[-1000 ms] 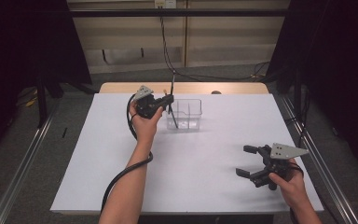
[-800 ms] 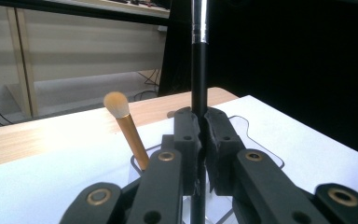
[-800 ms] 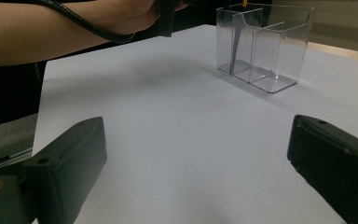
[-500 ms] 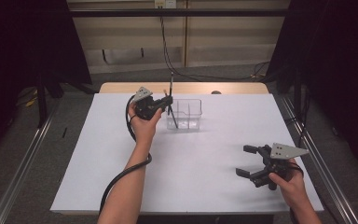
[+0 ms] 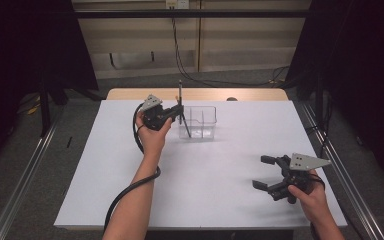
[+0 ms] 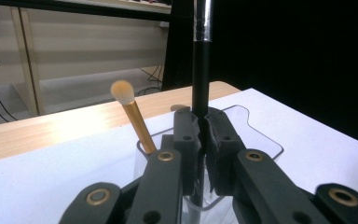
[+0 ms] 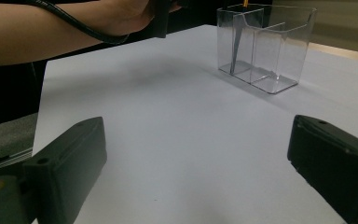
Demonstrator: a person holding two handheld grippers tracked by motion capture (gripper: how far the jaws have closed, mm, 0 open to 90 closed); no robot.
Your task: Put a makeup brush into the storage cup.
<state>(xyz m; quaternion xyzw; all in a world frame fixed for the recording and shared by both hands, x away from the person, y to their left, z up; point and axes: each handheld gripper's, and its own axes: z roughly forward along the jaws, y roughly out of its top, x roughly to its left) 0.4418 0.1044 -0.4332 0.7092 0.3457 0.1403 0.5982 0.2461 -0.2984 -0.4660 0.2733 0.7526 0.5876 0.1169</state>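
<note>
The left tongs (image 6: 200,140) grip tightly a slim black brush handle (image 6: 200,70), upright over the clear plastic two-part organizer (image 5: 202,122) on the white desk (image 5: 220,185). Best to lower it straight, then release. The right tongs (image 5: 270,175) rest wide open, empty.

1. The brush (image 6: 200,70) has a black handle with a silver ferrule.
2. The second brush (image 6: 131,114) is gold with a peach tip.
3. The organizer (image 5: 201,121) is clear.
4. The table (image 5: 230,190) is white.
</note>
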